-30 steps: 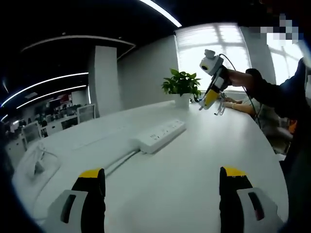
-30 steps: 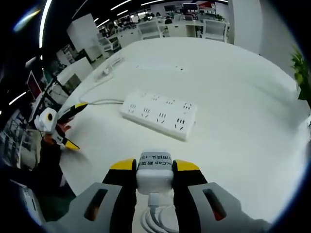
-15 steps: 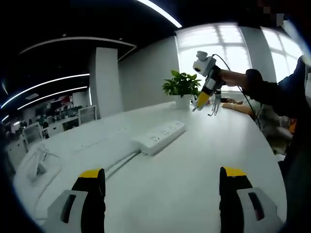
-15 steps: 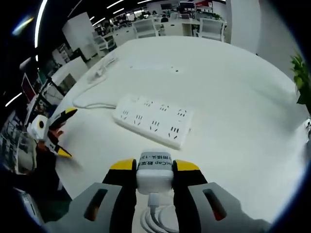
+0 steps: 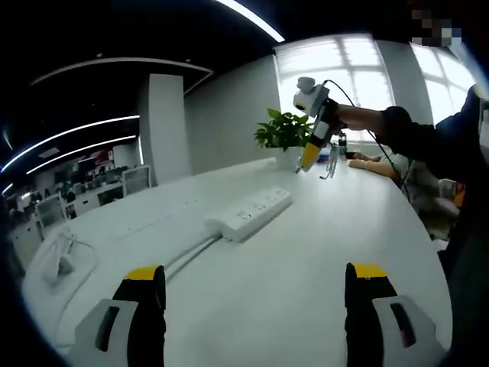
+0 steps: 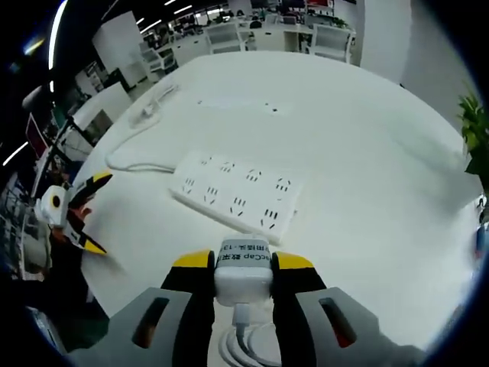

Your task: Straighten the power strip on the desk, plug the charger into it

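Charger (image 6: 243,271) clamped btwn jaws of right gripper (image 6: 243,269), cable looped just below it. Power strip (image 6: 235,194) lies flat on white desk (image 6: 359,168) just ahead of charger, apart from it, sockets up. Left gripper (image 5: 254,287) w/ jaws spread wide, holding nothing, low over desk; strip (image 5: 250,213) well ahead of it, potted plant (image 5: 285,134) beyond.

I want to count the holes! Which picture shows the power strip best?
The right gripper view: it looks down on the power strip, so its sockets face the camera. The left gripper view shows it low and sideways, sockets squashed together.
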Motion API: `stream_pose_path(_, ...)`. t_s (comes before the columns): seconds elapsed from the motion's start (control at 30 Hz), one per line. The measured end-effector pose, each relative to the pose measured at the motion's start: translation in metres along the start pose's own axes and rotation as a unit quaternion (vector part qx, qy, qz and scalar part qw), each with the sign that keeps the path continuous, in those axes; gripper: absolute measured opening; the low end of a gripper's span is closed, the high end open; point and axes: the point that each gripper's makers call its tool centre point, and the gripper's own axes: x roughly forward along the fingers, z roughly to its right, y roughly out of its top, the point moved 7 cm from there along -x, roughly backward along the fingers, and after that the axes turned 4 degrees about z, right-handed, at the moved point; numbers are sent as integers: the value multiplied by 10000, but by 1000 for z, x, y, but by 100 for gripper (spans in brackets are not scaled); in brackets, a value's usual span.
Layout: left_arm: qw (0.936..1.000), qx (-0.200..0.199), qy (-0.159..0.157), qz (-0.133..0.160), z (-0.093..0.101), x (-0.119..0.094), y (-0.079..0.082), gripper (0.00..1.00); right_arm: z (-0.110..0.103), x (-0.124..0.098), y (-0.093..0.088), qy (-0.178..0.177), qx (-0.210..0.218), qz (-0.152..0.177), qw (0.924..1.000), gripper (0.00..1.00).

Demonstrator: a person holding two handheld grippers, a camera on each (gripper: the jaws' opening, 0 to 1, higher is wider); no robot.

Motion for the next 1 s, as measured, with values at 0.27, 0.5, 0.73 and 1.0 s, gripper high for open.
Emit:
stream_pose_path(0.27,10000,26,-21,-13,1,-4,0,99,-1,13,9,-13,88,-81,9999,26)
stream_pose_path(0.5,10000,15,-9,4,-1,-6,-1,99,6,26,14,-354,102,-241,9990,26)
stream_pose_path(0.73,10000,18,-28,-18,-4,-9,-4,99,11,39,18,-508,233,-343,9979,26)
stream_pose_path(1.0,10000,26,-87,-40,-4,-9,-7,99,21,56,18,-589,577,-571,9950,26)
